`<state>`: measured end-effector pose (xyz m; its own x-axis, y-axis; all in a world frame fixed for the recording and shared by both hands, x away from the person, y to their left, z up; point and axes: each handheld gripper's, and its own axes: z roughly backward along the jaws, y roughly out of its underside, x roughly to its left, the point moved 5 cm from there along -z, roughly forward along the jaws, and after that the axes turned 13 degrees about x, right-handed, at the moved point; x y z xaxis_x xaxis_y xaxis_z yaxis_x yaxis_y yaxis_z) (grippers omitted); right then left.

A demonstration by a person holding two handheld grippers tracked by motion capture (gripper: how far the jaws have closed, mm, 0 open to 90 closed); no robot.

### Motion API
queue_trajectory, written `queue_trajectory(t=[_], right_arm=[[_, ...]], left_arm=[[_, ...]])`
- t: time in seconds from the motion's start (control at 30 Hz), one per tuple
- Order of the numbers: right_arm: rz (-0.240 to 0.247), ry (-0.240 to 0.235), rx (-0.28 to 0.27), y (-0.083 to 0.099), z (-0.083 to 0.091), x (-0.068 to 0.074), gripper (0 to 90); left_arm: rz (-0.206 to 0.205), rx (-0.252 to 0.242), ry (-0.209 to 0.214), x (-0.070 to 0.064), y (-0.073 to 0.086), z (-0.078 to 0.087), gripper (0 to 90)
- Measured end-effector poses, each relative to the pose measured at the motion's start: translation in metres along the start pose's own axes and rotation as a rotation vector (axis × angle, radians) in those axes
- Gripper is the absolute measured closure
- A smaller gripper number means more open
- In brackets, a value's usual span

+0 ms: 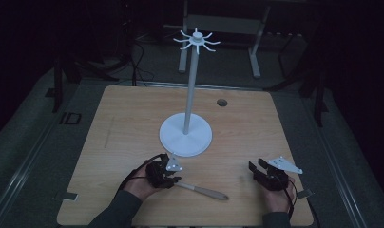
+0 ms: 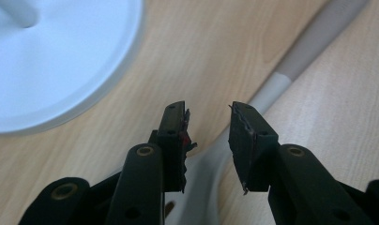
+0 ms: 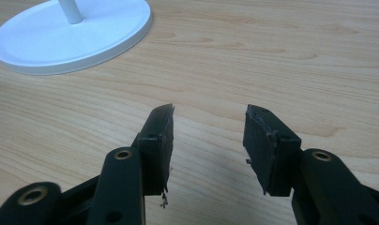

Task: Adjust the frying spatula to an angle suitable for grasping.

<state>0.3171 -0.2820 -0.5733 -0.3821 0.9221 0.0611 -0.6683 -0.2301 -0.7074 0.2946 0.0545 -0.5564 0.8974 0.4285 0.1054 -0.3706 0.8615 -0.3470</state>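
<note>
left hand-held gripper [image 2: 208, 117] sits open astride the spatula [image 2: 272, 86] just by the stand base [image 2: 61, 70], gripping nothing; looks light, stiff, maybe slick; I'd pinch the neck

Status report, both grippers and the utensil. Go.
Left gripper open, jaws astride the utensil, not clamped. Right gripper open over bare table. White stand beyond, nothing blocking.

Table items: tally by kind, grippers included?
White stand with round base and hooked top: 1
Utensil with white head end and wooden handle: 1
Black two-jaw grippers: 2, left gripper open over the utensil, right gripper open
Total: 4
</note>
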Motion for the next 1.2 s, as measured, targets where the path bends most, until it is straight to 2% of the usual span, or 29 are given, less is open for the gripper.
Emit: queue_trajectory(t=[0.07,0.23,0.47,0.73,0.83,0.93,1.03,1.2], right_arm=[[-0.001,-0.001,0.000,0.000,0.000,0.000,52.4],[-0.003,0.001,0.001,0.001,0.000,-0.001,52.3],[-0.002,0.004,0.002,0.001,-0.001,-0.002,52.1],[0.004,0.005,0.009,0.001,-0.004,0.000,51.9],[0.006,0.004,0.011,0.001,-0.004,0.000,51.8],[0.004,0.006,0.009,0.001,-0.004,0.000,51.7],[0.003,0.006,0.008,0.001,-0.004,0.000,51.7],[0.001,0.006,0.007,0.002,-0.003,-0.001,51.7]], left_arm=[[-0.036,0.018,0.000,-0.004,-0.003,-0.004,67.1],[-0.092,0.041,0.017,-0.014,-0.013,-0.014,68.3],[-0.164,0.062,0.068,-0.028,-0.025,-0.026,68.4],[-0.197,0.066,0.073,-0.036,-0.035,-0.035,67.9],[-0.233,0.069,0.071,-0.041,-0.037,-0.039,63.3],[-0.229,0.065,0.082,-0.042,-0.040,-0.040,64.2],[-0.227,0.069,0.066,-0.040,-0.041,-0.039,66.2],[-0.155,0.076,0.029,-0.028,-0.042,-0.039,72.5]])
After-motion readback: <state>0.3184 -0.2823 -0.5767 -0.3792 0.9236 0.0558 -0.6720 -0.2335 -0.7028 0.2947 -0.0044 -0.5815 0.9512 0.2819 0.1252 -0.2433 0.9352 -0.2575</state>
